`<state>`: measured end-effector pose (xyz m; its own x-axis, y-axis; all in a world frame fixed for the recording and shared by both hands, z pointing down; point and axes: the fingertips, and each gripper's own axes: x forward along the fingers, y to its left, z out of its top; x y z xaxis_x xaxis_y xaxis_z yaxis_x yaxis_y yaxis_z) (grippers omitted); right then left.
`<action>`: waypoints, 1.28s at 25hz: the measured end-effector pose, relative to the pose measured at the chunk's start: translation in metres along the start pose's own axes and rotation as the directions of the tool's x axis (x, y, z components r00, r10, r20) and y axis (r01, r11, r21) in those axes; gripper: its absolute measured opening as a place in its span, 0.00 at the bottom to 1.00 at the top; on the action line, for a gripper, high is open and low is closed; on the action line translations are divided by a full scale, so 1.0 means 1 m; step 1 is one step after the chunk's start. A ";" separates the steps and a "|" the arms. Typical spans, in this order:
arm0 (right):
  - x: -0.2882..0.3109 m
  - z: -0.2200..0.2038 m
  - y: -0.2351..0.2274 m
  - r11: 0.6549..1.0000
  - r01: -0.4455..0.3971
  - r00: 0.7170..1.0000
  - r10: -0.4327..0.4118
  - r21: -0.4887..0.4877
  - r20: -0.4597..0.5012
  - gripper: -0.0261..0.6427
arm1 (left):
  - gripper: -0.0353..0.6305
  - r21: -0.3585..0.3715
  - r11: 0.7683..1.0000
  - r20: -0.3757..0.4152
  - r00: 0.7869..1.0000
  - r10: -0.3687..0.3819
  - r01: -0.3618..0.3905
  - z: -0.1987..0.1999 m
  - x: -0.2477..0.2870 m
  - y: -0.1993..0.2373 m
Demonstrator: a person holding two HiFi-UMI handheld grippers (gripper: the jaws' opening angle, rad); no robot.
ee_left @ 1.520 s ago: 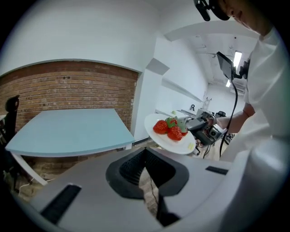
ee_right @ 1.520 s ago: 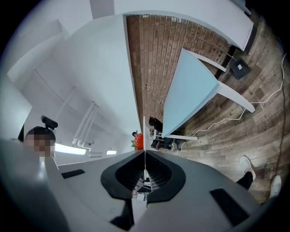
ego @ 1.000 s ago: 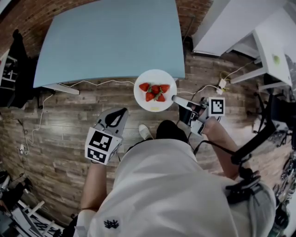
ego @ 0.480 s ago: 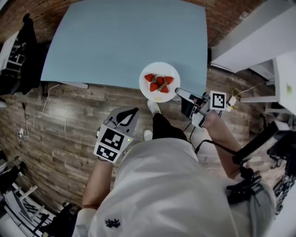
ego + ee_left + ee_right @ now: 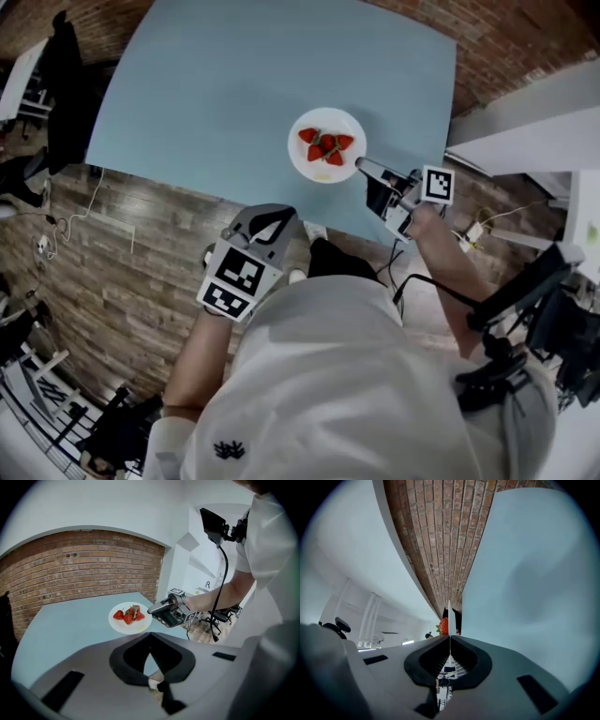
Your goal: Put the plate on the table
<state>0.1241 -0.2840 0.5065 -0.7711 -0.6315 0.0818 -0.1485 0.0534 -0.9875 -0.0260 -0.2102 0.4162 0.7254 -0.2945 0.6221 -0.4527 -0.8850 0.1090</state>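
Observation:
A white plate with several strawberries hangs over the near right part of the light blue table. My right gripper is shut on the plate's right rim. Whether the plate touches the table I cannot tell. In the right gripper view the rim shows edge-on as a thin white line between the jaws, with a strawberry beside it. The left gripper view shows the plate and the right gripper ahead. My left gripper is shut and holds nothing, at the table's near edge.
A white table stands to the right of the blue one. Cables trail over the wooden floor at the left. A dark chair with clothing stands at the far left. A black stand rises at the right.
The right gripper has carried the plate from over the floor, past the table's near edge, to above the tabletop. The left gripper and the person have moved forward too.

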 end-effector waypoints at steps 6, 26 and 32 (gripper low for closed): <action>0.034 0.055 -0.026 0.999 0.009 1.000 -0.009 0.033 -0.015 0.06 | 0.06 -0.044 0.999 -0.027 0.999 0.026 -0.028 0.015 0.023 0.029; 0.115 0.153 -0.138 0.977 0.157 0.987 -0.159 0.141 0.007 0.06 | 0.06 -0.203 0.974 -0.096 0.992 0.082 -0.101 0.009 0.055 0.068; 0.119 0.158 -0.156 0.961 0.233 0.972 -0.237 0.146 0.007 0.06 | 0.06 -0.221 0.969 -0.099 0.991 0.088 -0.108 0.002 0.051 0.066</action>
<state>0.1539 -0.4897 0.6489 -0.7094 -0.6319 0.3122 -0.2321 -0.2089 -0.9500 -0.0187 -0.2845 0.4536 0.6279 -0.3346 0.7027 -0.6319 -0.7462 0.2093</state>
